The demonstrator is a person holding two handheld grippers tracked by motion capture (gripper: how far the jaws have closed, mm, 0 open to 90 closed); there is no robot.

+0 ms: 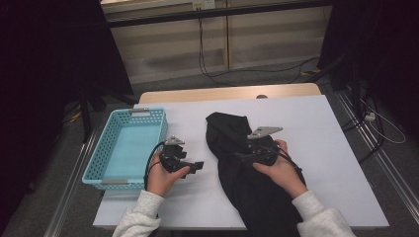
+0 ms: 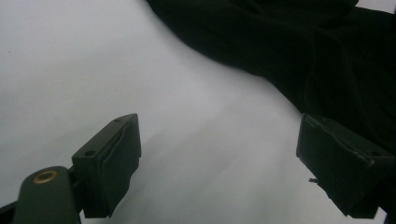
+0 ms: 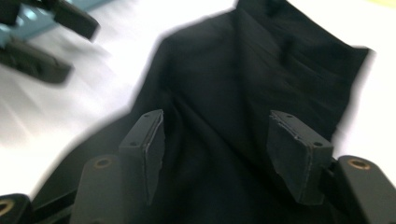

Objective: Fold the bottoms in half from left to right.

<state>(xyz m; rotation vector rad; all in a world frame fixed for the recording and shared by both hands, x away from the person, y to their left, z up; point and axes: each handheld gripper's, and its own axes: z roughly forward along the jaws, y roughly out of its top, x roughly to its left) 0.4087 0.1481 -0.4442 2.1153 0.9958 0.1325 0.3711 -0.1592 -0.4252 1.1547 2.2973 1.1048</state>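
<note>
Nearest to the high camera are the person's two grey sleeves, at 6 o'clock of the table [image 1: 341, 148]. From them the hands reach forward, each with a gripper.

The right gripper [image 1: 237, 157] hovers over the black cloth [image 1: 232, 143]. In the right gripper view its jaws stand apart, with the cloth [image 3: 261, 79] below and between them, but the pads do not press on it. The picture is blurred there, so a light touch cannot be excluded. Nothing is held.

The left gripper [image 1: 197, 165] is at 9 o'clock from the right one, just beside the cloth's edge. In the left gripper view its jaws are wide open over the white table [image 2: 93, 70], and the cloth [image 2: 299, 46] lies near, at 1 o'clock. It holds nothing.

The cloth lies in the middle of the table, a long dark piece from 12 o'clock down to 6 o'clock, where it goes under the right forearm.

The blue basket [image 1: 101, 170] stands at 9 o'clock of the table, just beside the left hand [image 1: 160, 177].
</note>
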